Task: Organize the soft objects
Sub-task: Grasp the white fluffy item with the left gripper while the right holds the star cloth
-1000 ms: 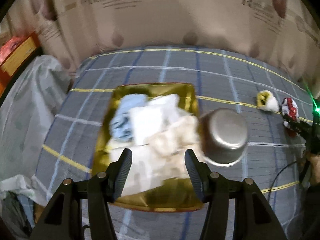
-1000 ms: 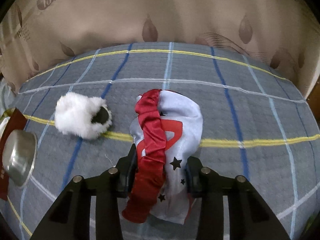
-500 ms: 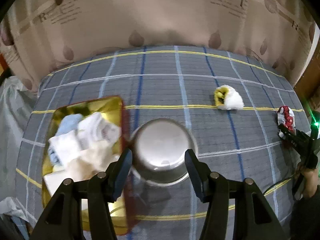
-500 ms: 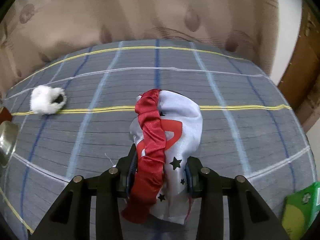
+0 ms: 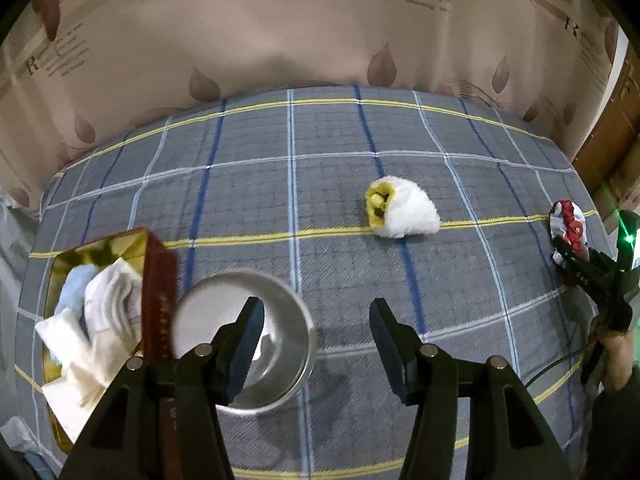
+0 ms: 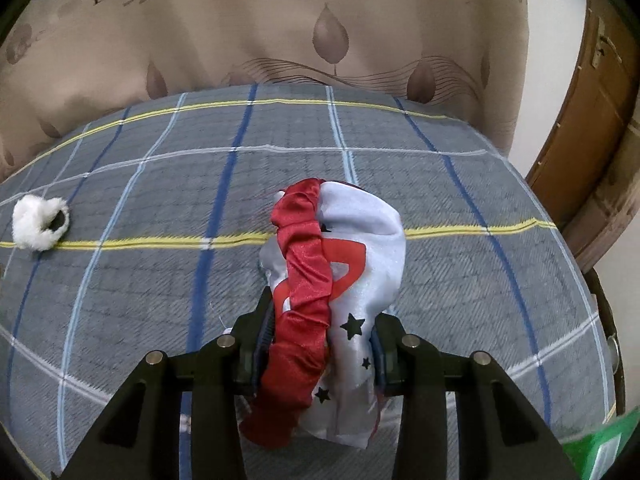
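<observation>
The right hand-held gripper (image 6: 322,340) is pinching a red-and-white satin cloth (image 6: 340,264) printed with small black stars. The fabric bunches up between the pads and spills out towards twelve o'clock, clear of the plaid tabletop (image 6: 160,300). It looks light, limp and slippery, so I reckon a grip on the thick gathered red band suits it better than one on the loose white panel.

The left hand-held gripper (image 5: 316,338) is spread wide with nothing between its pads. A fluffy white toy (image 5: 402,213) with a yellow opening lies alone on the tabletop at about one o'clock from it, well apart. It looks feather-light and squashy; I would take it across the plump middle, where the pile gives.

A steel bowl (image 5: 244,340) sits at about nine o'clock, partly behind the left finger. Touching or just beside the bowl, further towards nine o'clock, a gold tray (image 5: 100,250) holds a heap of white and pale blue cloths (image 5: 92,312).
</observation>
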A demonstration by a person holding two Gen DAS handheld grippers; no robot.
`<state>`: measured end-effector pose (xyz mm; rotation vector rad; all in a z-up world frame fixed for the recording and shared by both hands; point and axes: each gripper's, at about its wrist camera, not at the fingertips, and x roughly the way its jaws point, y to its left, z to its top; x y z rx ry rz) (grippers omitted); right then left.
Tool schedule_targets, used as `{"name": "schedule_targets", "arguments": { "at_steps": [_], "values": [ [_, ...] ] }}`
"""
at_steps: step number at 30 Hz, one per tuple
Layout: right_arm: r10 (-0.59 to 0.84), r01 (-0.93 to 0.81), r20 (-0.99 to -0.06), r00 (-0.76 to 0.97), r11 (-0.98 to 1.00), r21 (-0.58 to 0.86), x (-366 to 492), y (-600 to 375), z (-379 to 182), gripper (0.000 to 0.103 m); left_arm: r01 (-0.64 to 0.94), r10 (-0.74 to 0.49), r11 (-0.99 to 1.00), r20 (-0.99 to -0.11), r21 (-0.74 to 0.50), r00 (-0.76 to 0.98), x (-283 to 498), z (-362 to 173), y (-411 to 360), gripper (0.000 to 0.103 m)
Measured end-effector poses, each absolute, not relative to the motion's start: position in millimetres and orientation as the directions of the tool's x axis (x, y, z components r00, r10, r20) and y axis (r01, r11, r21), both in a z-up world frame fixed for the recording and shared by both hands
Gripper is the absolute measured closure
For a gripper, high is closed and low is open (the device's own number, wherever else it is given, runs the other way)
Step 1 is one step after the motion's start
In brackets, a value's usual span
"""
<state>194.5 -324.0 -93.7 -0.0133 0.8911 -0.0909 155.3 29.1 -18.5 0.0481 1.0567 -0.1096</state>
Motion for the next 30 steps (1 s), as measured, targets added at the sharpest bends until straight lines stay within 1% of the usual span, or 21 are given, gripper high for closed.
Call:
{"name": "schedule_targets", "arguments": {
  "at_steps": [8,16,19,30],
  "values": [
    [-0.072,0.094,-0.781,0.621,0.995,-0.016,202,-333,-95,0.064,0.155,-0.104,0.987,-0.873,-0.033,0.476,179,-27,-1,0.047],
    [-0.061,0.095,-0.782,0.620,0.995,-0.002,202,-333,-94,0.062,0.198,-0.100,0.980,-0.882,-0.008,0.461,208,-33,-33,0.047],
    [-0.052,0.093,-0.783,0.620,0.996,0.007,202,-333,-94,0.062,0.206,-0.134,0.978,-0.884,-0.044,0.448,217,-34,-40,0.047],
    [-0.041,0.090,-0.784,0.619,0.996,0.019,204,-335,-95,0.060,0.171,-0.131,0.983,-0.898,-0.064,0.419,247,-50,-57,0.047]
  ]
}}
